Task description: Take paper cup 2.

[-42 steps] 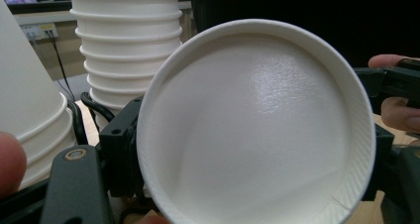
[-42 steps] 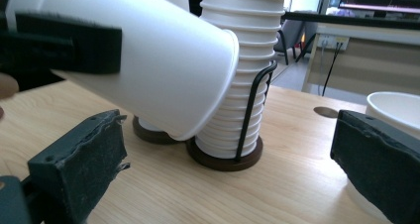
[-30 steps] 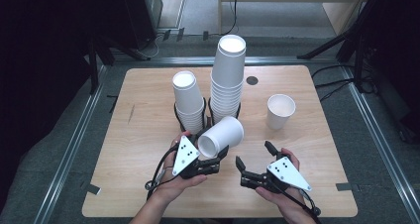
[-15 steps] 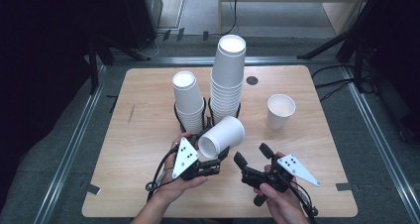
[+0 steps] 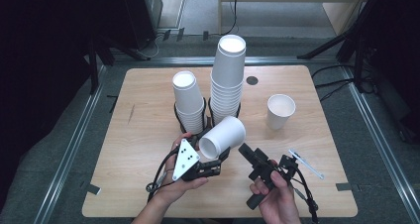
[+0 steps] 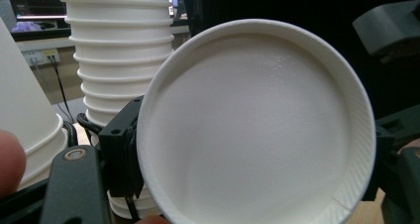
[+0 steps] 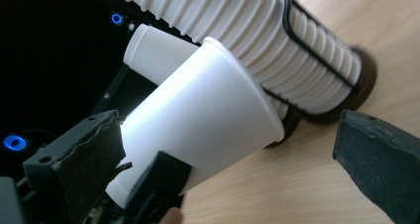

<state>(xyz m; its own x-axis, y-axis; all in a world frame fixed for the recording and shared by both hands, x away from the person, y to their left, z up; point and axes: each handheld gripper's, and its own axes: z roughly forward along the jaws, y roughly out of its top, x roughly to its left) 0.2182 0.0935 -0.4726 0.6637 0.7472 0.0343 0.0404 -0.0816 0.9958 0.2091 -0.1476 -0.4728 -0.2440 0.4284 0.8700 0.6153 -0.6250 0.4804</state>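
1. High view: a wooden table (image 5: 148, 115) carries two stacks of white paper cups, each standing in a black wire holder. The shorter stack (image 5: 187, 100) is on the left and the taller stack (image 5: 228, 78) just beside it on the right. A single paper cup (image 5: 280, 111) stands upright well apart to the right, mouth up. The left gripper (image 5: 210, 165), held in the person's left hand (image 5: 173, 184), clamps a tilted paper cup (image 5: 223, 137) by its rim, its mouth turned toward the person and its base leaning toward the stacks. The right gripper (image 5: 252, 157), in the right hand (image 5: 277, 201), sits just to the right of that cup with its jaws spread apart and nothing between them. A small dark round spot (image 5: 252, 80) marks the table behind the taller stack.

2. Left gripper view: the held cup's (image 6: 255, 125) open mouth faces the camera, with its white inside visible. A black jaw presses the rim at the left edge. The taller stack (image 6: 121, 50) rises behind it, and the shorter stack's side (image 6: 25, 115) shows at the left. A fingertip (image 6: 10, 162) shows at the left edge.

3. Right gripper view: the two black jaws stand wide apart, one at each lower corner, empty. Between them lies the tilted cup (image 7: 198, 120), seen from outside, with the ribbed taller stack (image 7: 277, 40) and its black wire holder (image 7: 317, 60) behind on the tabletop (image 7: 356, 26).
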